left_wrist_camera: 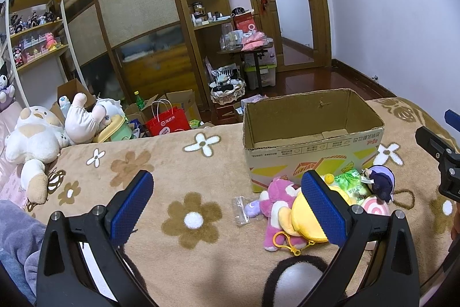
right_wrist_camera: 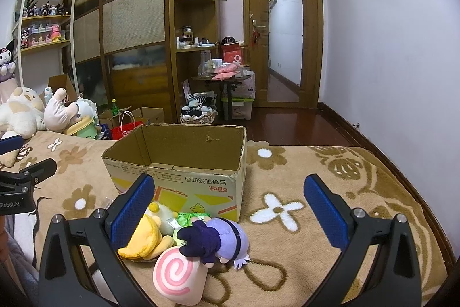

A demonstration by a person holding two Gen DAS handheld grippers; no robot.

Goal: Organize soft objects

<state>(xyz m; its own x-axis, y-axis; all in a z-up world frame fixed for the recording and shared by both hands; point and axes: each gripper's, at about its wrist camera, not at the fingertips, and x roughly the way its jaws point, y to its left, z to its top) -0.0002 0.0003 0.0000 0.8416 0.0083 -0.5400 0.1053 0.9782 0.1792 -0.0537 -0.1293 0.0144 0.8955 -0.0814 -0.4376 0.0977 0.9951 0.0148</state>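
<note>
A wooden wardrobe with woven panels is seen along the far wall, with a glazed wooden door to its right. A red paper bag and a green bottle are set on the floor beyond the bed, near a wicker basket. Figurines are ranged on a white-framed shelf at the left.

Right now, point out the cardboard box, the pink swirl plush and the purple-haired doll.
cardboard box (right_wrist_camera: pixel 184 186): right wrist view, printed front wall.
pink swirl plush (right_wrist_camera: pixel 176 274): right wrist view, centre of the spiral.
purple-haired doll (right_wrist_camera: pixel 227 235): right wrist view, its lilac hair.
</note>
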